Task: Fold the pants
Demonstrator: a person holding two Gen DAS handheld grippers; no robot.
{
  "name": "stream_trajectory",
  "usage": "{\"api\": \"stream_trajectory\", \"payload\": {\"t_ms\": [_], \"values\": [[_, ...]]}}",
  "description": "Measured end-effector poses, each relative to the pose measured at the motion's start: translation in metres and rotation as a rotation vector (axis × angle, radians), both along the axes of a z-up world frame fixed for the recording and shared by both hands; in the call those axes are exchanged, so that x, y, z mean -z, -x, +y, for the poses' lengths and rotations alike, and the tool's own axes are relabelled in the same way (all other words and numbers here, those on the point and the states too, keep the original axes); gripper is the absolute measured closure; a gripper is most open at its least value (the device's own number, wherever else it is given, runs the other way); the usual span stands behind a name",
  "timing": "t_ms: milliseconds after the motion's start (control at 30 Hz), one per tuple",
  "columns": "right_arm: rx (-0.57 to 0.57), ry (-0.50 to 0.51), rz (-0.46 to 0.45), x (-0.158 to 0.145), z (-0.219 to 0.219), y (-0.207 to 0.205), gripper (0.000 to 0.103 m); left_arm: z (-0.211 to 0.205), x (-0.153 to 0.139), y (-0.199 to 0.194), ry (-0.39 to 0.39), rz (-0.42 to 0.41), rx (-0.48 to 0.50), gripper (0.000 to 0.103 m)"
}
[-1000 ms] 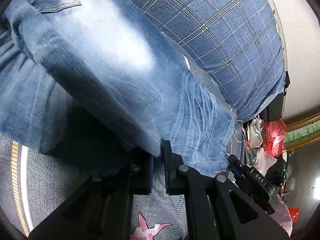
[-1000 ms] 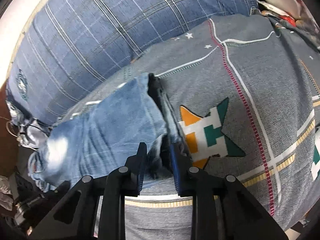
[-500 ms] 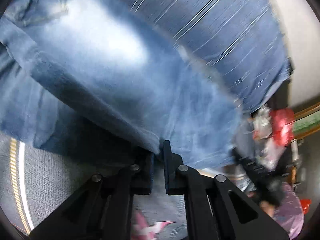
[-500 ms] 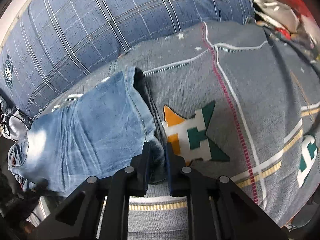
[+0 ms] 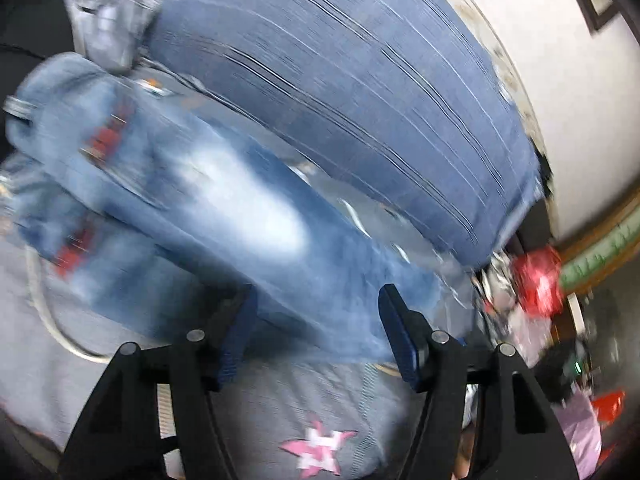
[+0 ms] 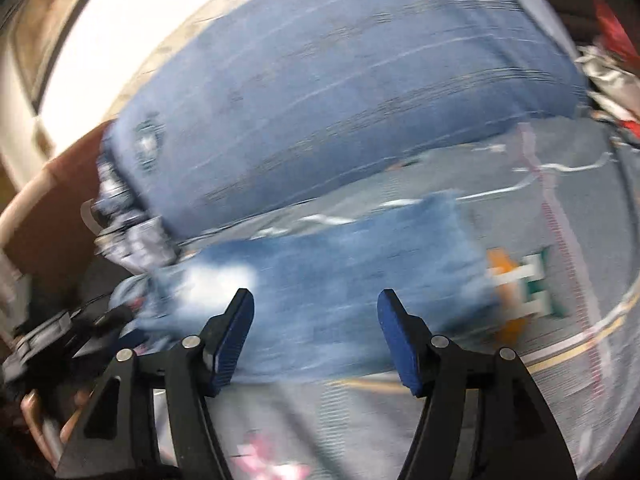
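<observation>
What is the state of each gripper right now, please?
Left gripper: open, holding nothing; the jeans lie just ahead on the bed.
Right gripper: open, holding nothing.

Both views are fisheye frames with strong barrel distortion: straight lines bow toward the rim and the corners fall off into black vignette. Heavy motion blur smears nearly everything. In the left wrist view the plaid pillow [image 5: 360,112] is drawn into diagonal streaks and the jeans [image 5: 224,216] lose all weave detail; in the right wrist view the smear runs nearly horizontal across the pillow [image 6: 340,112] and the bedspread [image 6: 560,260]. Only the left tool [image 5: 316,336] and right tool [image 6: 316,336], fixed to the cameras, stay sharp. Lighting is bright, diffuse and indoor. The white wall [image 5: 568,120] clips to near white, and a pale patch on the denim [image 6: 216,276] is blown out. Shadows are soft.
</observation>
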State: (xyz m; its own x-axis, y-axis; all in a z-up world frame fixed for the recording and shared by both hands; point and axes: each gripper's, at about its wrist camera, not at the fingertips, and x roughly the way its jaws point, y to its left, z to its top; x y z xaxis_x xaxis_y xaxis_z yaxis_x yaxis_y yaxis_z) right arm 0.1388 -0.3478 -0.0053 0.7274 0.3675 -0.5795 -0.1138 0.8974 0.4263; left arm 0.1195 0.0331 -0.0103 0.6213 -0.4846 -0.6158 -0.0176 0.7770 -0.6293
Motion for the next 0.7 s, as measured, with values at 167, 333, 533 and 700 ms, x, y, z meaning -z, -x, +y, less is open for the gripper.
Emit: {"api": "stream_trajectory", "payload": {"t_ms": [167,333,533,700], "values": [[-0.207,0.037,0.024,-0.008,0.094,-0.007,0.027,0.066,0.006,-0.011,-0.004,0.047,-0.139,0.038],[-0.408,0.155,0.028,0.003,0.193,-0.026,0.027,0.131,0.024,-0.017,0.088,0.086,-0.244,0.036],[-0.516,0.211,0.049,0.025,0.263,-0.058,0.027,0.181,0.053,-0.034,0.263,0.169,-0.31,0.036],[-0.545,0.303,0.107,0.057,0.303,-0.084,0.036,0.191,0.061,-0.057,0.297,0.222,-0.319,0.036]]}}
